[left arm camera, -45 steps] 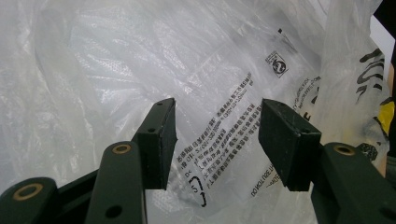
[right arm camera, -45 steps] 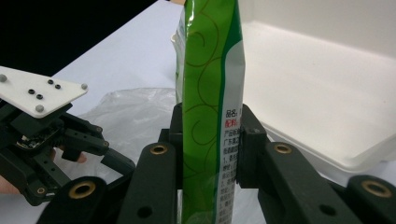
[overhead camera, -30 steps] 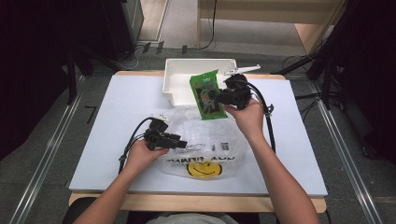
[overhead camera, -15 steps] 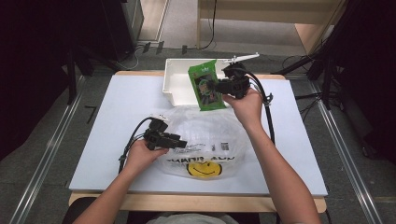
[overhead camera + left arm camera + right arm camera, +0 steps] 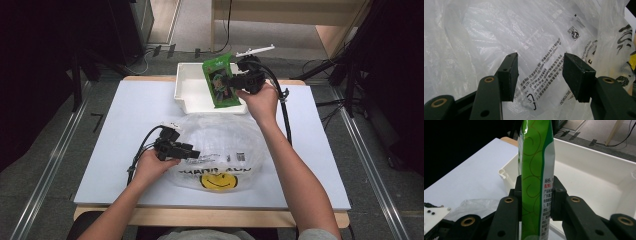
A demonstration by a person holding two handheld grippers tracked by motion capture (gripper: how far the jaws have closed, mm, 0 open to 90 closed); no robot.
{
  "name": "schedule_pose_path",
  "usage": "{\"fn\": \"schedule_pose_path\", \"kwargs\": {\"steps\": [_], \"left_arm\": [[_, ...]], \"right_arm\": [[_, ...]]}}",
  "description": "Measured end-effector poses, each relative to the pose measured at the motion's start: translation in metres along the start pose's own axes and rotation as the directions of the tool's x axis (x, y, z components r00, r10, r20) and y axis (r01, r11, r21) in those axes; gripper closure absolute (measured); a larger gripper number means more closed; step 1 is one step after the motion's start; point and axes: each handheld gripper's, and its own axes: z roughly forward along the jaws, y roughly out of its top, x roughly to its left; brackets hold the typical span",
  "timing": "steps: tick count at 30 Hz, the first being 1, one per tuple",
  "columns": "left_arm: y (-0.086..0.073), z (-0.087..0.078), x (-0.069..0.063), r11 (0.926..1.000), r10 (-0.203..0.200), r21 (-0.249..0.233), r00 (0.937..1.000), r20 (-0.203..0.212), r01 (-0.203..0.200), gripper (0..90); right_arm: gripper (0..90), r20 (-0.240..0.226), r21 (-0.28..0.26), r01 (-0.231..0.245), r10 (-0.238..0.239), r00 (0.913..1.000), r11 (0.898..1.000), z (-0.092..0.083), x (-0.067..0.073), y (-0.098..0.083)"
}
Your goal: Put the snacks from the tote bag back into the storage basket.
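Note:
A green snack packet [image 5: 220, 82] hangs upright over the white bin [image 5: 192, 95] at the table's far side, with my right gripper [image 5: 231, 80] shut on it. In the right gripper view the packet [image 5: 536, 157] stands edge-on, pinched between the two pads of my right gripper [image 5: 536, 182], and the bin [image 5: 594, 165] lies behind it. A clear plastic bag [image 5: 225, 142] with a yellow smiley print lies in the middle of the table. My left gripper [image 5: 196, 153] rests at the bag's left side, open. Its jaws [image 5: 540, 58] stand apart over the printed film of the bag [image 5: 499, 30].
The white tabletop [image 5: 115, 125] has bare room to the left and right of the bag. Black cables [image 5: 142, 150] trail from both grippers. A white tool [image 5: 255, 50] lies past the bin. The floor drops away beyond the table's far edge.
My right gripper has carried the green packet up and away from me, from above the bag's far edge to over the bin. The left gripper and the bag have stayed put.

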Motion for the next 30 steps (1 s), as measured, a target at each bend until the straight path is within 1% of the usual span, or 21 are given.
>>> {"fn": "schedule_pose_path", "kwargs": {"steps": [2, 3, 5, 10, 11, 13, 15, 18, 19, 21, 23, 24, 25, 28, 29, 30], "left_arm": [[0.0, 0.0, 0.0, 1.0, -0.001, 0.0, 1.0, 0.001, 0.001, 47.9], [0.0, 0.0, 0.0, 1.0, -0.001, 0.002, 1.0, 0.002, 0.001, 47.9], [0.0, 0.0, 0.0, 1.0, -0.001, 0.002, 1.0, 0.002, 0.001, 47.9], [0.0, 0.0, 0.0, 1.0, -0.003, -0.002, 1.0, 0.003, 0.003, 47.9], [0.0, 0.0, 0.001, 1.0, -0.005, -0.002, 1.0, 0.003, 0.005, 47.9], [0.0, 0.0, 0.001, 1.0, -0.005, -0.002, 1.0, 0.002, 0.005, 47.9], [0.0, 0.0, 0.001, 1.0, -0.002, 0.003, 1.0, 0.001, 0.002, 47.9], [0.0, 0.0, 0.001, 1.0, -0.002, 0.001, 1.0, 0.002, 0.002, 47.9], [0.0, 0.0, 0.001, 1.0, -0.001, 0.004, 1.0, 0.002, 0.001, 47.9], [0.0, 0.0, 0.001, 1.0, -0.001, 0.003, 1.0, 0.004, 0.001, 47.9], [0.0, 0.0, 0.001, 1.0, -0.001, 0.005, 1.0, 0.003, 0.001, 47.9], [0.0, 0.0, 0.001, 1.0, -0.001, 0.004, 1.0, 0.003, 0.001, 47.9], [0.0, 0.001, 0.001, 1.0, 0.001, 0.007, 1.0, 0.002, -0.001, 47.9], [0.0, 0.001, 0.001, 1.0, -0.001, 0.005, 1.0, 0.006, 0.001, 47.9], [0.0, 0.0, 0.002, 1.0, -0.001, 0.007, 1.0, 0.009, 0.001, 47.9], [0.0, 0.0, 0.002, 1.0, -0.001, 0.007, 1.0, 0.009, 0.001, 47.9]], "right_arm": [[74.9, 0.005, -0.014, 0.003, -0.003, 1.0, 1.0, 0.003, -0.001, 0.003], [74.9, 0.006, -0.006, -0.002, 0.002, 1.0, 1.0, 0.004, -0.002, 0.005], [74.9, 0.018, 0.004, 0.004, -0.004, 0.9998, 1.0, 0.007, -0.002, 0.008], [74.9, 0.014, -0.001, 0.0, 0.0, 0.9999, 1.0, 0.012, -0.004, 0.014], [74.9, 0.013, 0.007, -0.01, 0.01, 0.9999, 1.0, 0.014, -0.004, 0.016], [74.9, 0.027, 0.017, 0.0, 0.0, 0.9996, 1.0, 0.017, -0.005, 0.018], [74.9, 0.03, 0.014, -0.009, 0.008, 0.9995, 1.0, 0.019, -0.008, 0.021], [74.9, 0.037, 0.012, -0.013, 0.012, 0.9992, 1.0, 0.021, -0.01, 0.023], [74.9, 0.04, 0.004, -0.017, 0.017, 0.9991, 1.0, 0.024, -0.013, 0.024], [74.9, 0.035, 0.0, -0.031, 0.031, 0.9989, 1.0, 0.027, -0.016, 0.025], [74.9, 0.037, 0.006, -0.032, 0.032, 0.9988, 0.999, 0.028, -0.018, 0.026], [74.9, 0.048, 0.012, -0.031, 0.03, 0.9984, 0.999, 0.03, -0.018, 0.027], [74.9, 0.058, 0.007, -0.025, 0.025, 0.998, 1.0, 0.033, -0.019, 0.028], [74.9, 0.049, 0.004, -0.035, 0.034, 0.9982, 0.999, 0.037, -0.019, 0.029], [74.9, 0.058, 0.007, -0.023, 0.022, 0.998, 1.0, 0.042, -0.019, 0.031], [74.9, 0.058, 0.007, -0.023, 0.022, 0.998, 1.0, 0.042, -0.019, 0.031]]}}
